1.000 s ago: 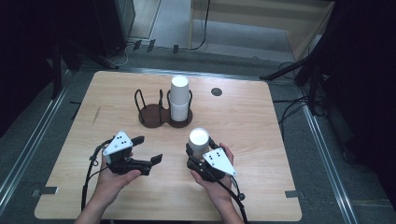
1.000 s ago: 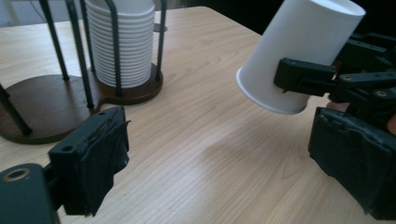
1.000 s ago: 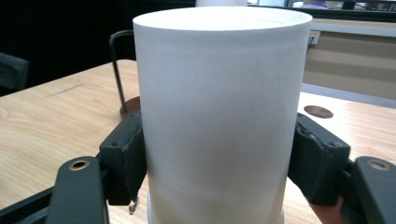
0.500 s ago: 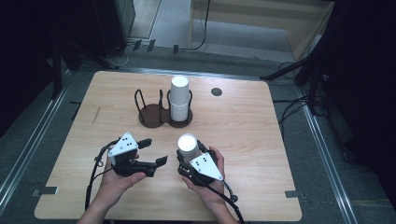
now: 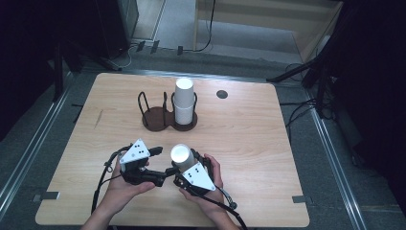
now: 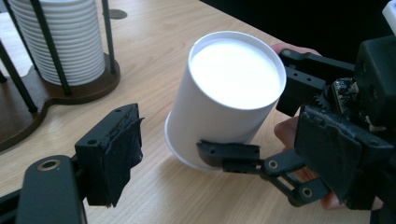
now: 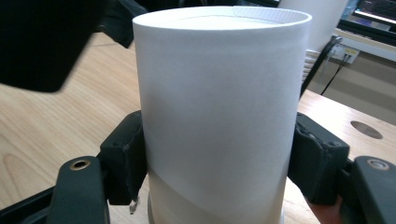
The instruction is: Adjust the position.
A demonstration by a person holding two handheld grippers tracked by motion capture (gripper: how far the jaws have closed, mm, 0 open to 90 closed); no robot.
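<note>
Between the two pairs of tongs, near the person's edge of the wooden table (image 5: 249, 129), sits a white paper cup (image 5: 181, 155), upside down with its flat base facing up and tilted a little. The right gripper (image 5: 179, 172) is clamped on this cup: in the right gripper view its two padded jaws press against the cup's wall (image 7: 219, 112) on either side, low on the body. The left gripper (image 5: 160, 165) stands just beside it, its jaws apart and having just been closing; in the left gripper view the cup (image 6: 224, 98) stands ahead of them, one black pad (image 6: 116, 149) clear of the cup's wall, and nothing is gripped. Beyond both grippers, toward the middle of the table, a dark wire cup holder (image 5: 155, 115) stands with a tall stack of white cups (image 5: 184, 100) in its right-hand ring.
</note>
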